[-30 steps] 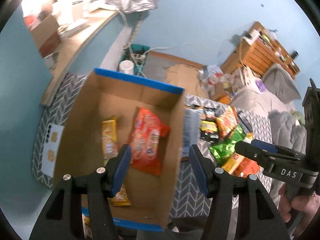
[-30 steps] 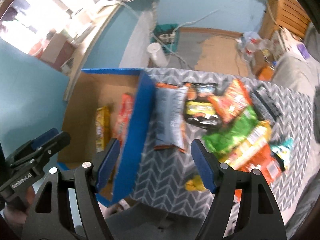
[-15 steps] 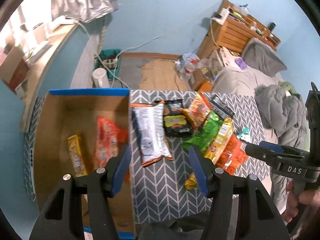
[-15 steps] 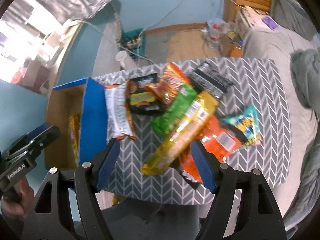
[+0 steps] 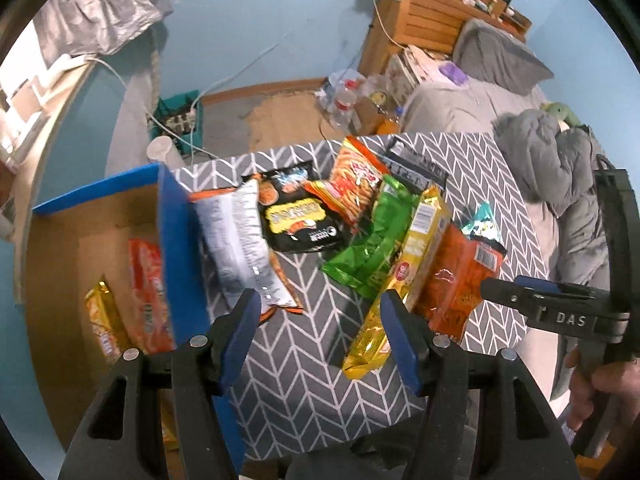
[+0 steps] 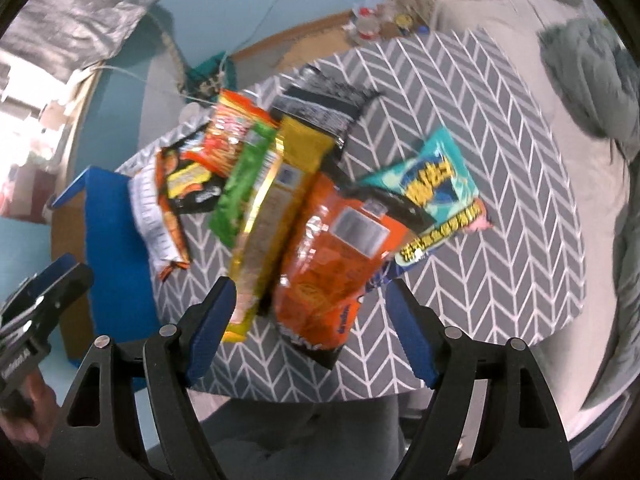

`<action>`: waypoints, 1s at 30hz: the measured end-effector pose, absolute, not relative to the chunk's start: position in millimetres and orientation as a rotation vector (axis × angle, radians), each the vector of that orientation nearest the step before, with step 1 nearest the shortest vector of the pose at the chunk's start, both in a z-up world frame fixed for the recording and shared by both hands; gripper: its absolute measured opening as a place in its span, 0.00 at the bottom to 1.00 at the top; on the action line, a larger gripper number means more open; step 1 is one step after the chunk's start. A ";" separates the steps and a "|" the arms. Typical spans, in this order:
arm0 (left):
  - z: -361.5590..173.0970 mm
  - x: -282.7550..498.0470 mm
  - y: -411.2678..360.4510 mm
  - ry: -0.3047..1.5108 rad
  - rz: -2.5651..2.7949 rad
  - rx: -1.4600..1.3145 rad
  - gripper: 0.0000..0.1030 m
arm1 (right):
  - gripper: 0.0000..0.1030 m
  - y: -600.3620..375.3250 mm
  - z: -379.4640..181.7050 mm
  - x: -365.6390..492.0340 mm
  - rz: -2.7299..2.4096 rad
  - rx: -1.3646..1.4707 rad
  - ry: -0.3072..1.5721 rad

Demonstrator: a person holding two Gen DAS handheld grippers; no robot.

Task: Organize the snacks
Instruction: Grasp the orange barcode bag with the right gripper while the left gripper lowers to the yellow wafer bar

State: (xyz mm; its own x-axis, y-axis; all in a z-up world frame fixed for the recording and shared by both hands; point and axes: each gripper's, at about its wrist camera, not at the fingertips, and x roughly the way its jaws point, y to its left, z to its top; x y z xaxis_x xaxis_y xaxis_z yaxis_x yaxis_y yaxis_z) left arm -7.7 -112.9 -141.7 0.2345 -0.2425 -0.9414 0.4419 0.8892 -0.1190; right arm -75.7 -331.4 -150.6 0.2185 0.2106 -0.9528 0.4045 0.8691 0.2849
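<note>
While both hover above the desk point(image 5: 500, 184):
Left gripper point(image 5: 320, 336): jaws wide apart, empty.
Right gripper point(image 6: 308, 328): jaws spread, empty.
Snacks point(image 6: 280, 184): piled mid-desk.
Box point(image 5: 60, 240): desk's left edge, holding two packets.

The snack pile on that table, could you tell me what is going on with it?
A person holding a gripper in each hand is sorting snacks into the cardboard box, which already holds two packets. Both the left gripper and right gripper are open and empty. The right one hovers over the orange bag; the other bags lie piled on the table.
</note>
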 end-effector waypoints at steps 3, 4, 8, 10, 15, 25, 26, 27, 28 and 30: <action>-154.0 -6.9 -120.7 1.263 -0.483 0.200 0.61 | 0.76 -334.9 -167.1 -76.0 -0.159 0.576 1.367; -157.9 -6.8 -123.2 1.265 -0.484 0.205 0.61 | 0.76 -335.3 -172.3 -75.4 -0.163 0.581 1.374; -172.3 -6.1 -130.2 1.283 -0.485 0.208 0.61 | 0.76 -335.3 -187.9 -73.2 -0.166 0.610 1.376; -178.6 -5.7 -132.3 1.294 -0.494 0.196 0.61 | 0.76 -333.6 -193.5 -71.0 -0.167 0.616 1.380; -188.1 -6.6 -141.3 1.301 -0.505 0.216 0.61 | 0.76 -328.8 -210.5 -64.3 -0.167 0.613 1.392; -205.7 -10.8 -166.1 1.313 -0.585 0.266 0.68 | 0.49 -325.9 -226.4 -60.4 -0.130 0.607 1.409; -207.6 -12.3 -169.4 1.310 -0.595 0.276 0.69 | 0.48 -328.2 -224.5 -63.9 -0.132 0.601 1.411; -209.9 -14.2 -173.2 1.308 -0.606 0.289 0.69 | 0.48 -330.3 -223.6 -66.2 -0.135 0.598 1.416; -211.5 -15.5 -176.6 1.309 -0.614 0.300 0.69 | 0.48 -332.9 -223.1 -68.8 -0.139 0.599 1.421; -214.5 -18.7 -182.5 1.309 -0.632 0.324 0.69 | 0.48 -337.9 -222.0 -75.4 -0.147 0.612 1.424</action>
